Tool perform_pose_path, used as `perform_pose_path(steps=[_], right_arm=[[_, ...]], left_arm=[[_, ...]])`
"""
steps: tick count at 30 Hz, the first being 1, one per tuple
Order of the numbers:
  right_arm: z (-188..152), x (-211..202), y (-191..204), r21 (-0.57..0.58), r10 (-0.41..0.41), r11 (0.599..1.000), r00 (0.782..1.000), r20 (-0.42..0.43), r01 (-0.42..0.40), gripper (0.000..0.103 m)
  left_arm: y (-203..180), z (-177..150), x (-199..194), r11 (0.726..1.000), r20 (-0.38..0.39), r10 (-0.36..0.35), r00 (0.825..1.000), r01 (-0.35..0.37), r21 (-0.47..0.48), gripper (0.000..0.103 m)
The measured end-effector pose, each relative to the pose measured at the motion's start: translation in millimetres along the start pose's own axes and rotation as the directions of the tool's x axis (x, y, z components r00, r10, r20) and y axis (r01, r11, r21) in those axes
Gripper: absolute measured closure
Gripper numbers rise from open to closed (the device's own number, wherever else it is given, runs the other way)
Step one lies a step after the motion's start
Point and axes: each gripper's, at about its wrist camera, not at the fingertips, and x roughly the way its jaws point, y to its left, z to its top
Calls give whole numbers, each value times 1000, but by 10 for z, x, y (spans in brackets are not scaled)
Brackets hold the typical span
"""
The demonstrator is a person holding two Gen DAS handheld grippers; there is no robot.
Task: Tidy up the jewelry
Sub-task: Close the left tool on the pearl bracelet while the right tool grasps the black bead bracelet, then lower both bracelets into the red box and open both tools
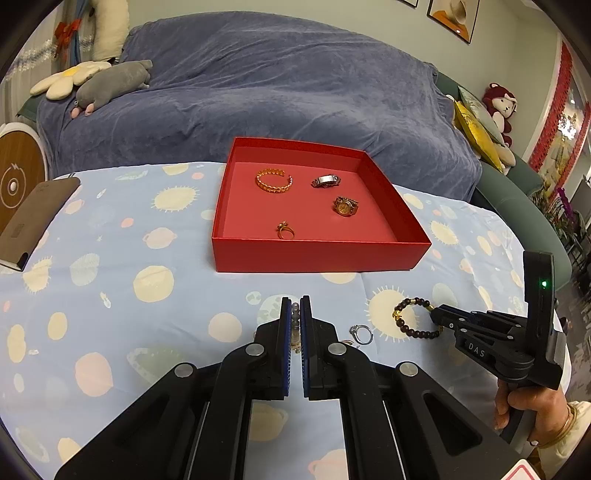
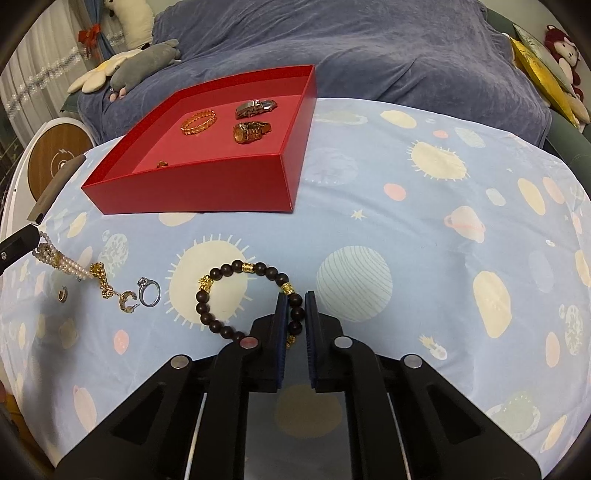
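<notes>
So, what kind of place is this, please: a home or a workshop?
Most likely a home living room: a sofa under a blue throw, plush toys lying on it, and framed pictures on the wall behind.

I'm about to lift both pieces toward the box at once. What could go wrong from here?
The pearl bracelet, pinched at one end by the left gripper, may drag its gold tassel across the silver ring and earring. The right gripper holds the bead bracelet by a few beads; it could slip.
</notes>
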Motion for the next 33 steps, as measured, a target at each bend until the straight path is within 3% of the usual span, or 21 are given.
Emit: perform_pose_path(steps=[13,20,26,33], right_arm=[[213,-577,227,-29,103,995,986,129,-100,96],[600,-936,330,-59,140,990,966,219,-130,96],[1063,-943,389,-61,176,984,948,265,-166,96],[1364,-548,440,-29,182,983,950,252,-181,96]], left_arm=[[-84,161,-180,1000,49,-24,999,23,12,100],[-119,523,-252,999,103,-4,995,-1,44,100],[-94,980,-91,999,122,-7,993,2,46,100],[-39,1325,417,999,109,17,994,-21,32,100]])
